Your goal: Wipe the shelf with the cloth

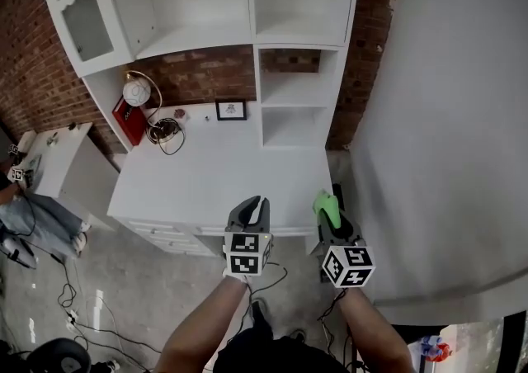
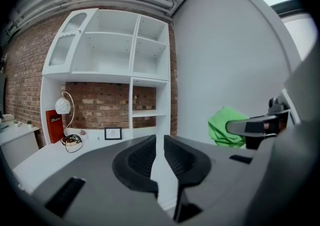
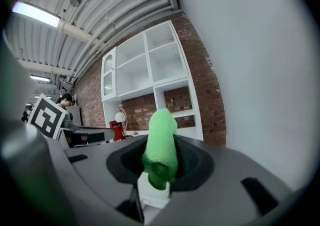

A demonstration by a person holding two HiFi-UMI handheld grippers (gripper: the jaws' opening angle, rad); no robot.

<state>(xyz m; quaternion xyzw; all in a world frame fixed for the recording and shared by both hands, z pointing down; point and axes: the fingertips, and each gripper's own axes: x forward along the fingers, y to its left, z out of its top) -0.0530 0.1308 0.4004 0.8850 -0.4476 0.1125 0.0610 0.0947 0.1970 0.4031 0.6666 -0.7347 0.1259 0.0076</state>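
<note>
A green cloth [image 1: 326, 205] sticks up between the jaws of my right gripper [image 1: 330, 213], which is shut on it; in the right gripper view the cloth [image 3: 161, 142] is a folded wad that hides the jaw tips. My left gripper [image 1: 258, 208] hangs beside it over the desk's front edge, its jaws close together with nothing between them [image 2: 160, 142]. The white shelf unit [image 1: 293, 91] stands ahead against a brick wall, with small open shelves [image 2: 145, 113] at its right column. Both grippers are well short of the shelves.
On the white desktop [image 1: 239, 173] stand a globe lamp [image 1: 136, 92], a red box [image 1: 129, 120], coiled cables [image 1: 165, 130] and a small picture frame [image 1: 230, 110]. A grey wall [image 1: 445, 115] runs along the right. A side table [image 1: 49, 157] and a seated person [image 1: 33, 223] are at left.
</note>
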